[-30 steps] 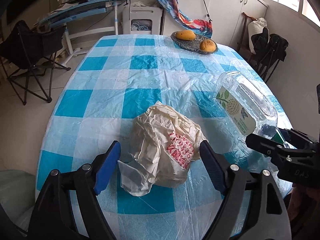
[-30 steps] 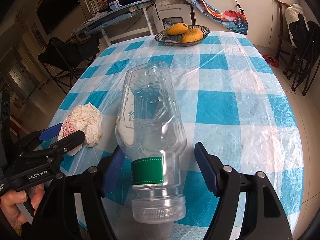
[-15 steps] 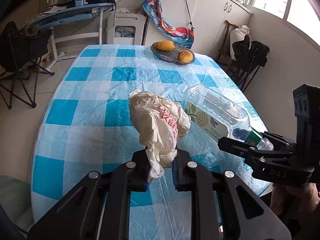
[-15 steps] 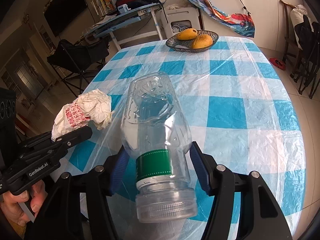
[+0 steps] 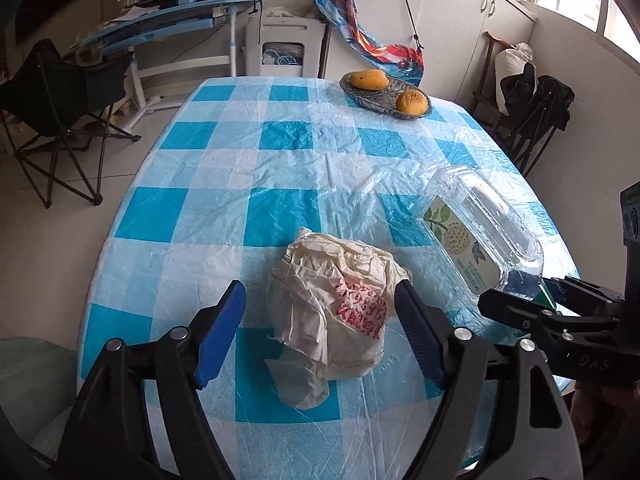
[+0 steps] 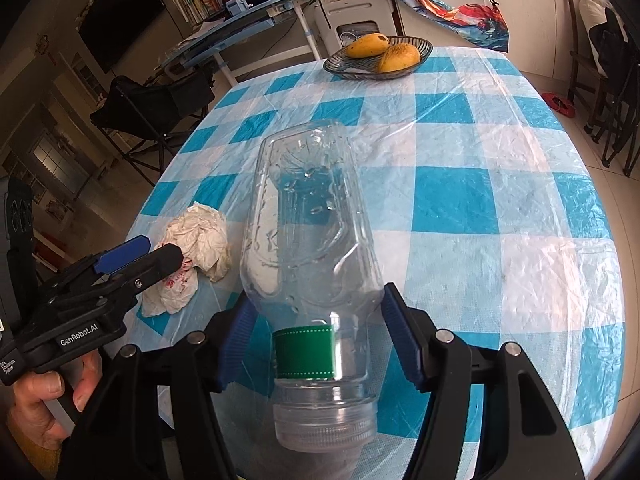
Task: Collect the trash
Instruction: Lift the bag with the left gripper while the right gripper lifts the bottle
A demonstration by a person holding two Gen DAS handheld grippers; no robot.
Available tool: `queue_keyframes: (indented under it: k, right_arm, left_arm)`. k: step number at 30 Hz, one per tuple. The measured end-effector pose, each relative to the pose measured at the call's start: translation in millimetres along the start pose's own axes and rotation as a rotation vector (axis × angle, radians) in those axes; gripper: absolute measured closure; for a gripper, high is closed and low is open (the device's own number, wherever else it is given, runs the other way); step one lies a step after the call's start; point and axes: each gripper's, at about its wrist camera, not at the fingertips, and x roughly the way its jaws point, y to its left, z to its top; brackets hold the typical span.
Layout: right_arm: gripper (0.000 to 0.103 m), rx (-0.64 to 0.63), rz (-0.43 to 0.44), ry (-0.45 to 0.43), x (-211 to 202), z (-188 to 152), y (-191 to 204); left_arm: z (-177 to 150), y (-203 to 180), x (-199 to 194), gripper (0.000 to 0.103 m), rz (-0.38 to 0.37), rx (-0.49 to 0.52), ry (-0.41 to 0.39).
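Plastic bottle (image 6: 308, 248) held in right claw (image 6: 316, 336), neck end; crumpled bag (image 5: 336, 312) lies on desk (image 5: 280, 168) between wide left claw (image 5: 316, 332), just opened. Nothing collected yet.

Crumpled plastic bag (image 5: 334, 316) lies on table's (image 5: 224, 184) near edge, btwn left gripper's (image 5: 320, 334) spread fingers. Plastic bottle (image 6: 308, 240) lies to its right, neck in right gripper (image 6: 316, 336). Fruit bowl (image 5: 386, 96) at far end.
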Motion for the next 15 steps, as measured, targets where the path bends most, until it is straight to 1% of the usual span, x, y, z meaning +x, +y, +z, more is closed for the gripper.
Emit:
queue_keyframes:
  k: [2, 3, 4, 5, 6, 7, 8, 10, 12, 15]
  right_arm:
    - [0.041, -0.005, -0.001, 0.001, 0, 0, 1]
    - [0.042, -0.006, 0.001, 0.000, 0, 0, 1]
    - [0.042, -0.009, 0.001, 0.000, -1, -1, 1]
    - [0.042, -0.015, 0.000, -0.001, -1, -2, 2]
    - [0.042, -0.021, 0.001, -0.002, -1, -2, 3]
    - [0.042, -0.029, 0.002, -0.005, -2, -3, 4]
    - [0.042, -0.036, 0.004, -0.010, -3, -3, 6]
    - [0.042, -0.049, 0.008, -0.022, -7, -3, 9]
    - [0.042, -0.053, 0.009, -0.036, -11, -2, 10]
    - [0.043, -0.055, 0.013, -0.054, -17, -1, 12]
  left_arm:
    - [-2, -2, 4, 0.030, 0.003, 0.010, 0.013]
    - [-2, -2, 5, 0.031, -0.002, 0.013, 0.013]
    - [-3, -3, 6, 0.036, -0.012, 0.016, 0.011]
    - [-4, -3, 6, 0.055, -0.026, 0.018, 0.014]
    - [-4, -4, 8, 0.075, -0.045, 0.017, 0.026]
    - [-4, -4, 9, 0.080, -0.065, 0.015, 0.033]
    - [-4, -5, 7, 0.084, -0.079, 0.010, 0.024]
    - [-4, -9, 0, 0.087, -0.089, 0.029, -0.008]
    - [-4, -15, -10, 0.088, -0.082, 0.057, -0.048]
    - [-4, -16, -17, 0.088, -0.095, 0.057, -0.072]
